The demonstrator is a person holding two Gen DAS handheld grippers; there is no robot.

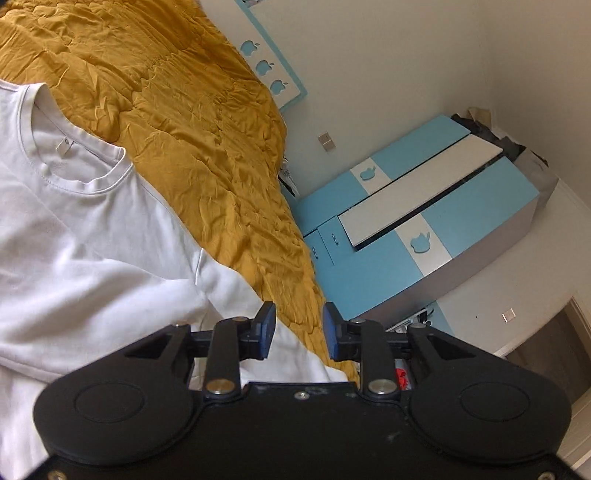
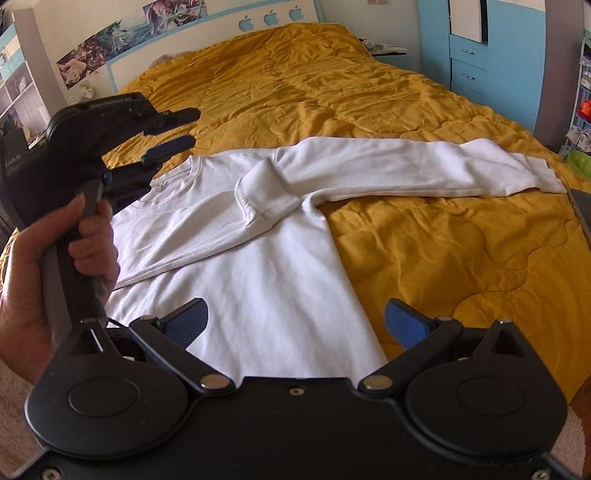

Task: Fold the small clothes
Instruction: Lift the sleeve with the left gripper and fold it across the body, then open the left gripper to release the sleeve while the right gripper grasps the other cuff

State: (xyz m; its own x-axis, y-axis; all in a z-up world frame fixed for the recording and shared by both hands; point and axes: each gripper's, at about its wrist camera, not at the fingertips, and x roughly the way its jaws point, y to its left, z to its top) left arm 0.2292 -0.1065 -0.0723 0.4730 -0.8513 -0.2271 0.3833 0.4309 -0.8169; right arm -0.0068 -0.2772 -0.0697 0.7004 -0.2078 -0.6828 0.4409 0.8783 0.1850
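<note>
**White long-sleeved shirt spread on the mustard quilt, both grippers empty**

Your white shirt lies flat on the bed, front up, its soft knit mostly smooth with a few shallow creases. The round ribbed collar shows a small pale tag sewn inside the neck; any writing on it is too small to read. One sleeve stretches straight out to the side across the quilt, its cuff near the bed's edge. The other sleeve is folded in over the chest, its stitched cuff bunched up near the middle of the shirt.

The quilt under it is a mustard-yellow, crinkled fabric with puffy stitched panels.

Your right gripper hovers over the shirt's lower hem with its blue ribbed pads spread wide, holding nothing. Your left gripper sits above the shirt's edge where white cloth meets quilt; its blue pads stand apart with a clear gap, nothing between them. In the right wrist view, your left hand wraps its grey handle, and white letters reading "DAS" show on the black body.

Behind the bed, the white and blue headboard carries apple-shaped cutouts, and the glossy blue and white wardrobe has the same shape.
</note>
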